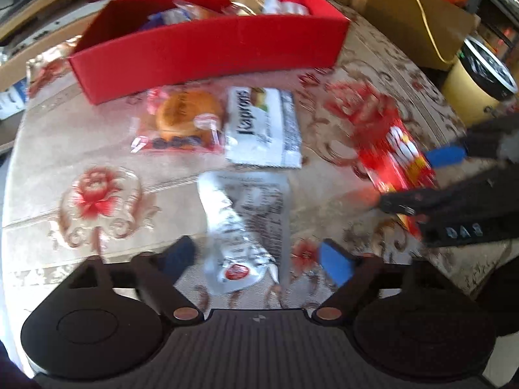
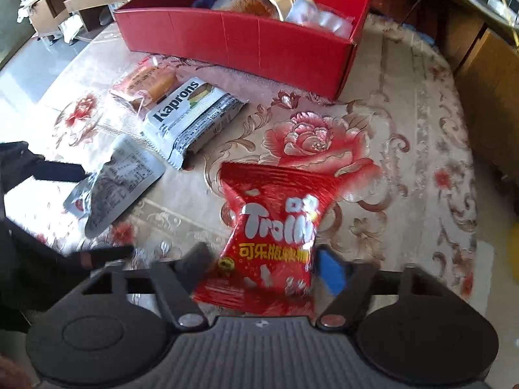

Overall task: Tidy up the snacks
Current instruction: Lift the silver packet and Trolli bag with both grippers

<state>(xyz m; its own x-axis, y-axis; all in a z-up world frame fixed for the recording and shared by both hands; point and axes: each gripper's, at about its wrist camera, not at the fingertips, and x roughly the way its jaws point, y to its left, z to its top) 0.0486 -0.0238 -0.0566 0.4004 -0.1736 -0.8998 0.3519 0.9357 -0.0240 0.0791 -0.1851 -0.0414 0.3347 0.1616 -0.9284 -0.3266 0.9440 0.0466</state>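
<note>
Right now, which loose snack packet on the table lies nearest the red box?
The clear-wrapped orange bun, almost against the red box front wall. The white Kaprons packet lies beside it, slightly farther out.

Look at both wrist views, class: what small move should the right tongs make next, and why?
Probably lift the red Trolli bag a little off the flowered tablecloth. The right tongs sit at the bag's two sides, apparently gripping it, and the red box where other snacks already lie stands beyond. Raising it first should clear the box's front wall.
</note>
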